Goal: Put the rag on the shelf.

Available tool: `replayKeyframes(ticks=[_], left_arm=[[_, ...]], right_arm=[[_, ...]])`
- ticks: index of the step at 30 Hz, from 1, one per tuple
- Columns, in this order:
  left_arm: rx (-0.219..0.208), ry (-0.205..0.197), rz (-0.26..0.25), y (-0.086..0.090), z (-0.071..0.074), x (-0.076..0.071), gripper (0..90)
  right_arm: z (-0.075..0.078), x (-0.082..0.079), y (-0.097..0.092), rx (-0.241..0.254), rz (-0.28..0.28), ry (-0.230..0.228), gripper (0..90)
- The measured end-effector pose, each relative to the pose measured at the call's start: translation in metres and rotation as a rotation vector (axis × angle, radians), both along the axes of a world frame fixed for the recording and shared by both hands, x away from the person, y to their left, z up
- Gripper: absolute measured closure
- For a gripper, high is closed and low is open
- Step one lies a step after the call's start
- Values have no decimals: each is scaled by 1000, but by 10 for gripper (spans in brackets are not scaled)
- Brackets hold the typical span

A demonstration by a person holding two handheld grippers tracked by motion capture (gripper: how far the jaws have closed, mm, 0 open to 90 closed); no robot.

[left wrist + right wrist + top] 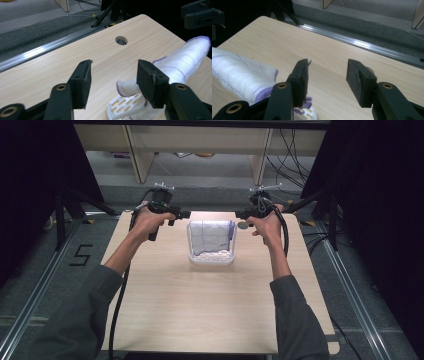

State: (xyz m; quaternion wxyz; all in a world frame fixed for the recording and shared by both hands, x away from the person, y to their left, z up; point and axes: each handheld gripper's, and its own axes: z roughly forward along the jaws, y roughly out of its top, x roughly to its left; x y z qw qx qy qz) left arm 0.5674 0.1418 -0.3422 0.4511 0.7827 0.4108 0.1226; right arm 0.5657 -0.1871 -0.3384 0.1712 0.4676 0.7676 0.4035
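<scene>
Towel (pixel 211 236) placement is the work in hand: a white cloth with purple edging lies draped over a white slotted basket (pixel 210 258) that stands at the centre of the high view, toward the far edge of the wooden table (pixel 210 310). The cloth covers the basket's top and far side, so its weight rests on the rim; this suggests it has been laid there to hang or to be stored. The left gripper (pixel 184 213) sits just left of the basket's upper corner in the high view, and the right gripper (pixel 241 213) sits just right of the opposite corner, each pointing inward at the cloth. Both sets of jaws stand spread with nothing pinched between them. In the left gripper view, the left gripper (pixel 113 75) shows bare table between its pads, with a folded cloth corner (pixel 126 87) beside the right-hand pad; whether that pad touches the cloth cannot be told. In the right gripper view, the right gripper (pixel 327 75) also frames bare table, and the towel (pixel 239 75) lies at the left of the frame, outside the jaws. The symmetrical stance at the two upper corners fits a two-handed release. A round hole (pixel 121 40) in the table shows in the upper centre of the left gripper view.
</scene>
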Motion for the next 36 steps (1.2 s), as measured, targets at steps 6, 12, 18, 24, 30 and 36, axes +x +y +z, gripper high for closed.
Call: replayKeyframes(ticks=[6, 12, 18, 24, 30, 36], left_arm=[[-15, -1, -4, 5, -1, -10, 395], [-12, -5, -5, 8, -3, -22, 378], [-9, -22, -21, 10, -6, -38, 367], [-20, -32, -30, 8, -9, -49, 361], [-36, -39, -53, 6, -10, -64, 345], [-40, -31, -79, 6, -18, -78, 331]], right_arm=[[0, -11, -5, 1, -13, 18, 508], [-2, -21, -10, -6, 5, -10, 487], [-3, -35, -9, -13, 34, -15, 476], [-4, -42, -8, -8, 55, -28, 471], [-2, -54, -4, 22, 61, -27, 434], [-2, -64, 0, 25, 70, -32, 396]])
